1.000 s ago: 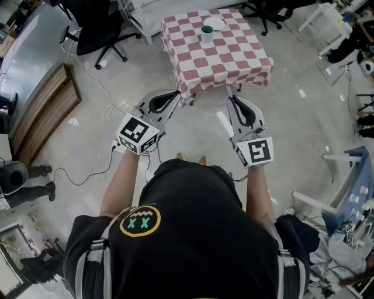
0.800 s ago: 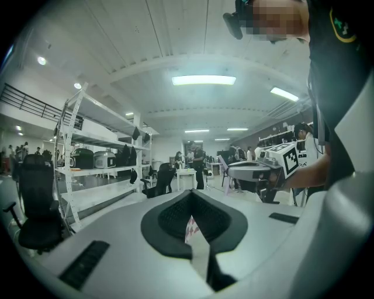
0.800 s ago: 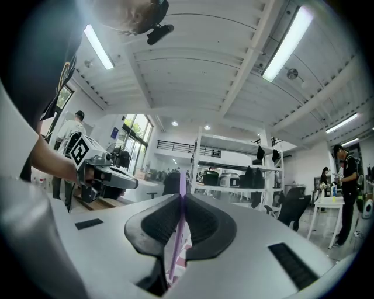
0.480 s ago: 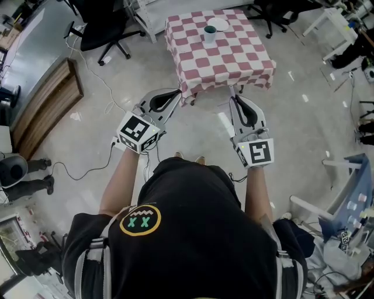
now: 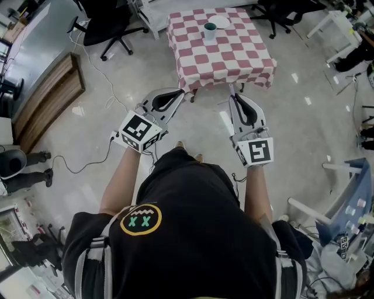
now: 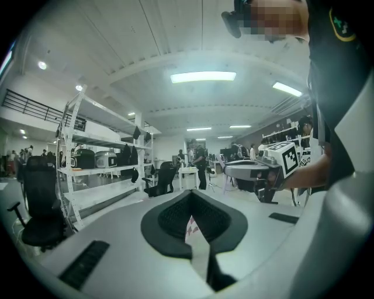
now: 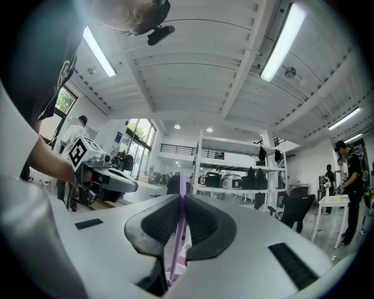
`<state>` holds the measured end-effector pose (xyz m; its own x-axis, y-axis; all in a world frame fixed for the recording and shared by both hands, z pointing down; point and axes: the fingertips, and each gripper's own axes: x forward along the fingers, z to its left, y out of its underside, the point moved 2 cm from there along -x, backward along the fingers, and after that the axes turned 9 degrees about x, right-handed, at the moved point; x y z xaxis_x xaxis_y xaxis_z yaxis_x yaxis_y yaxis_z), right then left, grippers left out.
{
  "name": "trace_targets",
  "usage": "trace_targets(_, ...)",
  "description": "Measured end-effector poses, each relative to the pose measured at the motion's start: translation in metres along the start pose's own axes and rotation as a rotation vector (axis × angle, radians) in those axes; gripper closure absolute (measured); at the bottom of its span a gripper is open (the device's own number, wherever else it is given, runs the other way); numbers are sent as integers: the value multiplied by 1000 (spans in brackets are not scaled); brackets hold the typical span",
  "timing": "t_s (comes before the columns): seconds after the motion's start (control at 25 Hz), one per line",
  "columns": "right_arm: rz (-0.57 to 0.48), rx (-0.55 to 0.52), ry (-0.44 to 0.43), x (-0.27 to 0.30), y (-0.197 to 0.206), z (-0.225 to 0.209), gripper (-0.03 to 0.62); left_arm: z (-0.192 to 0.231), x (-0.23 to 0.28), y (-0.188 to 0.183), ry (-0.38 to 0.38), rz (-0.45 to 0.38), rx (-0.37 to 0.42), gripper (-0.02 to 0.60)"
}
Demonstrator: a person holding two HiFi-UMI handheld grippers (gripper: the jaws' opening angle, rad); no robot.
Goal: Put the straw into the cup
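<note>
A green-topped paper cup [image 5: 210, 30] stands near the far edge of a small table with a red and white checked cloth [image 5: 222, 55], ahead of me in the head view. Beside the cup lies a white plate [image 5: 220, 22]. Both grippers hang over the floor, short of the table's near edge. My right gripper [image 5: 232, 95] [image 7: 181, 195] is shut on a thin purple straw [image 7: 177, 233] that runs up between its pads and past the tips. My left gripper [image 5: 179, 93] [image 6: 191, 195] is shut with nothing in it; a sliver of checked cloth shows through its slit.
A black office chair [image 5: 108, 26] stands left of the table and another [image 5: 274, 11] behind it. A wooden panel [image 5: 49, 108] lies at the left, a cable [image 5: 87, 166] trails over the floor, and a white table [image 5: 336, 26] is at the right. Shelving [image 6: 99, 169] fills the background.
The table has drifted slightly right and closer in the head view as the person steps forward. Both grippers keep their pose and stay shut.
</note>
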<state>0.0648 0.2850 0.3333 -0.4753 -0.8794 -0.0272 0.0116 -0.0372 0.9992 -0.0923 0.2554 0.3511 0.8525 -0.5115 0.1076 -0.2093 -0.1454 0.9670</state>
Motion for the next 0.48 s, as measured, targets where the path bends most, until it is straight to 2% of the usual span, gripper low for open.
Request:
trace_targets(0.24,-6,5,2,-1,3,-7,545,-2,7,0,0,5,7,567)
trace_targets(0.48,2,-7,1,17,10,-19,544,15,22,10,-1,5,3,567)
